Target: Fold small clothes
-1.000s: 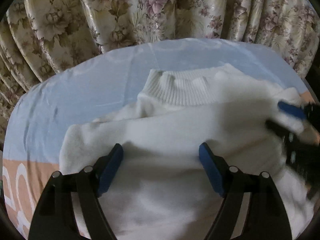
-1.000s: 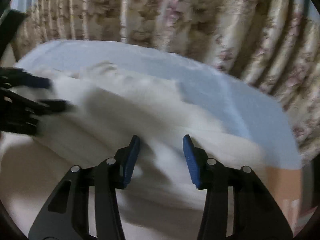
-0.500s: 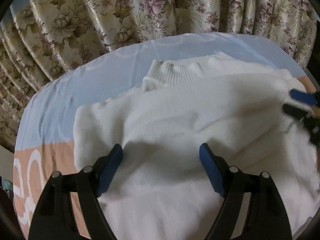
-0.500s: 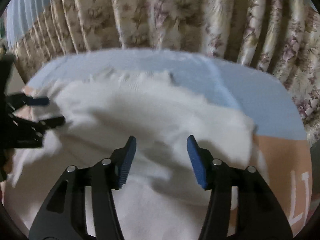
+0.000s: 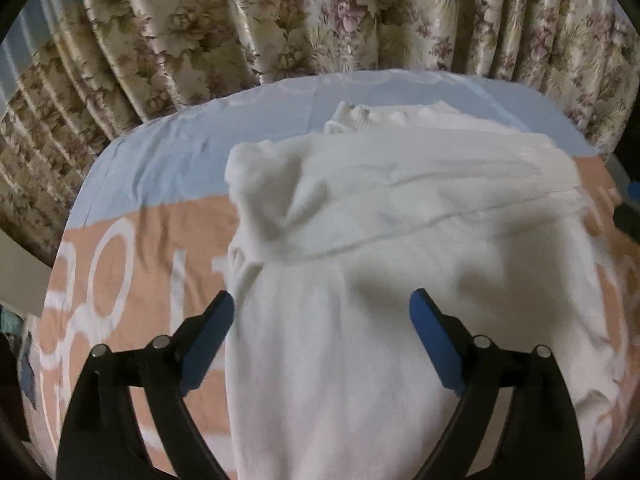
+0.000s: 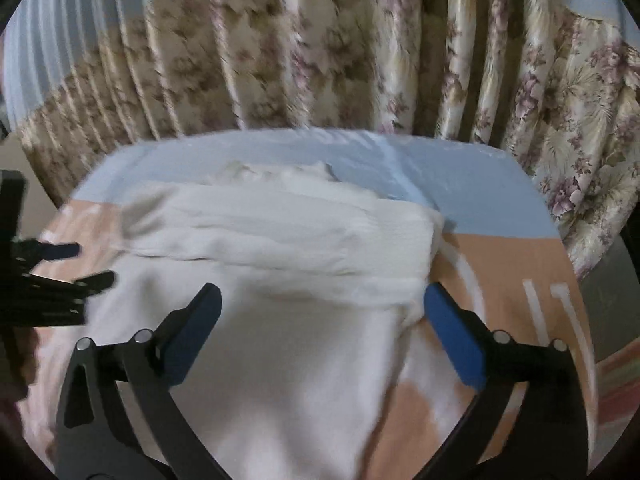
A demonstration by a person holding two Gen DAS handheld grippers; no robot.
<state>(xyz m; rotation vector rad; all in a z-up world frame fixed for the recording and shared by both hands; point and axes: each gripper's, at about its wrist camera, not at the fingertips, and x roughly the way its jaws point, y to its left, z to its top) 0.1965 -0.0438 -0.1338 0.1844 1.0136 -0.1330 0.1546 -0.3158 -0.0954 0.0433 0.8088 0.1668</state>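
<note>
A white sweater lies on the bed with its ribbed collar at the far end and both sleeves folded across the chest. My left gripper is open and empty above the sweater's lower left part. My right gripper is open and empty above the lower right part of the sweater. The left gripper also shows at the left edge of the right wrist view.
The bed cover is light blue at the far end and orange with white letters nearer me. Floral curtains hang right behind the bed. The bed's right edge drops off close to the sweater.
Both grippers have pulled back toward me and away from the sweater, so more of the bed shows. The right gripper's jaws have opened wider.
</note>
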